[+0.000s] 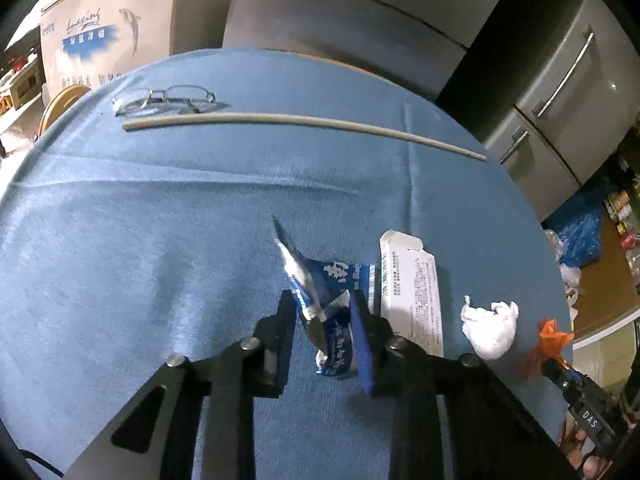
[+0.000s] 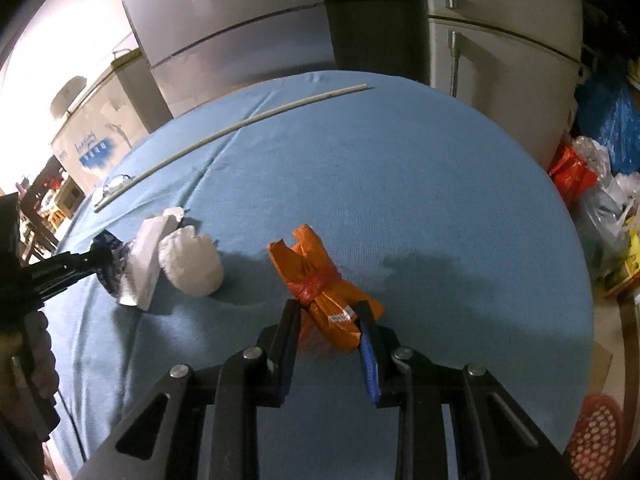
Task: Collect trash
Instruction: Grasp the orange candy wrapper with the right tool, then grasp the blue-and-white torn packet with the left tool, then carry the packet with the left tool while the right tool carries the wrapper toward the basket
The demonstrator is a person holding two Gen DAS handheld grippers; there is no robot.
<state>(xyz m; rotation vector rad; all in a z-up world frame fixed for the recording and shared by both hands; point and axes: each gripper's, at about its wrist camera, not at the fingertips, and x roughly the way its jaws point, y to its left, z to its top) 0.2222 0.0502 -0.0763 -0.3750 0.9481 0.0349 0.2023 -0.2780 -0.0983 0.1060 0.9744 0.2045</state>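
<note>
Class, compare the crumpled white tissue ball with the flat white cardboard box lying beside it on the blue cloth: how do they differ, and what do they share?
The crumpled white tissue ball is rounded and wrinkled; the flat white cardboard box is long, straight-edged and flattened. The box carries printed text; the tissue is blank. The box has an open flap at its far end; the tissue has none. Both are white, lie side by side on the blue cloth, and neither is held.
</note>
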